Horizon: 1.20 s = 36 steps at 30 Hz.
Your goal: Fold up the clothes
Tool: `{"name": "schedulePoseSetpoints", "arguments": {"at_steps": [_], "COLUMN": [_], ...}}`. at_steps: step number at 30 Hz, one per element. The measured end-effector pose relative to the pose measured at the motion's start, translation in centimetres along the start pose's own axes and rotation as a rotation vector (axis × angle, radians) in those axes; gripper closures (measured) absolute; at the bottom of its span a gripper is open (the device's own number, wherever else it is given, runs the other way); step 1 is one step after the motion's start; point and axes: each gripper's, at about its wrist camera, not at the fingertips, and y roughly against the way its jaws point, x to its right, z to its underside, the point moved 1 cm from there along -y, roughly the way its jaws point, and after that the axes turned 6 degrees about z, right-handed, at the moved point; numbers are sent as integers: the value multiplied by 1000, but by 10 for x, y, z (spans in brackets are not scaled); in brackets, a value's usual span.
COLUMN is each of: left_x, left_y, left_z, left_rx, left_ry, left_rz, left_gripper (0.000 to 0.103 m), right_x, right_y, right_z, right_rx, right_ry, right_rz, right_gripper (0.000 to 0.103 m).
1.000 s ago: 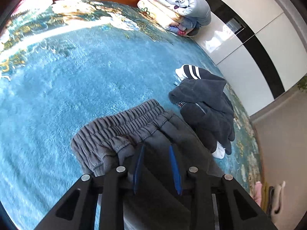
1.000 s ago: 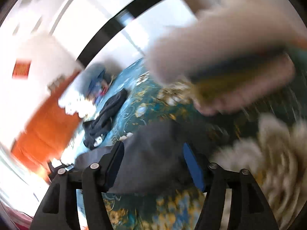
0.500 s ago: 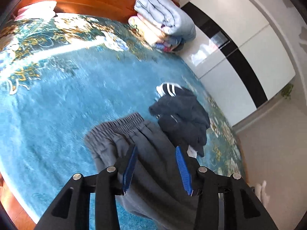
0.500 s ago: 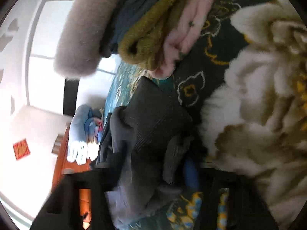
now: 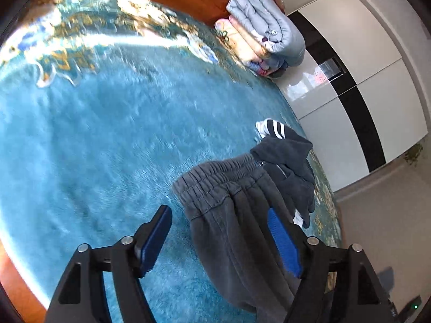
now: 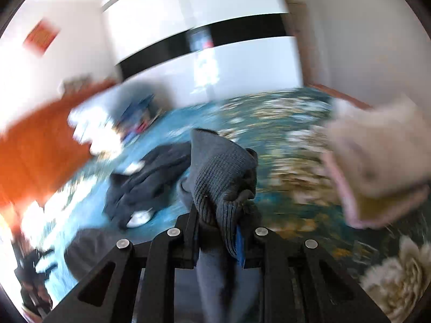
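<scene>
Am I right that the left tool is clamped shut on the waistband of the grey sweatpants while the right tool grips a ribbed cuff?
Not quite. In the left wrist view the left tool is open, its blue pads spread wide over the grey sweatpants, gripping nothing. The rest holds: the right wrist view shows the right tool shut on a ribbed cuff.

The left hand-held gripper [image 5: 219, 238] is built of matte black angular links with triangular cut-outs, each joint pinned by a round silver screw head. Its two fingers carry ribbed blue pads [image 5: 284, 243] on their inner faces. The right hand-held gripper [image 6: 218, 238] has the same black links, four silver screw heads in a row, and a blue pad edge beside its right finger
</scene>
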Motion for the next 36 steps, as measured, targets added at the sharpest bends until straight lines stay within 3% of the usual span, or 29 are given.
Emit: {"name": "schedulePoseSetpoints", "arguments": {"at_steps": [4, 8, 11, 13, 17, 24, 26, 28, 31, 34, 36], "left_x": [-5, -5, -5, -6, -9, -8, -9, -9, -11, -19, -19], "left_y": [-27, -43, -47, -47, -48, -48, -45, -42, -33, -34, -35], "left_z": [3, 7, 6, 5, 2, 0, -1, -3, -7, -10, -9], "left_rx": [-37, -56, -47, -41, -24, 3, 1, 3, 32, 11, 11], "left_ry": [46, 51, 42, 48, 59, 66, 72, 73, 42, 48, 39], "left_rz": [41, 46, 52, 67, 95, 80, 80, 76, 53, 73, 85], "left_gripper": [24, 24, 24, 23, 23, 24, 24, 24, 24, 24, 24], "right_x": [-90, -138, -137, -133, -100, -74, -98, -122, -128, -112, -107], "right_y": [-59, -102, -99, -90, -69, -78, -70, -69, -89, -101, -103], "right_z": [41, 94, 114, 119, 106, 101, 108, 122, 131, 128, 126], "right_rx": [-125, -247, -260, -277, -250, -280, -252, -232, -252, -301, -324], "right_ry": [161, 249, 294, 316, 208, 165, 285, 412, 419, 298, 260], "right_rz": [-55, -38, -42, -116, -237, -212, -235, -197, -125, -165, -210], "right_gripper": [81, 81, 73, 59, 56, 54, 53, 47, 47, 53, 76]}}
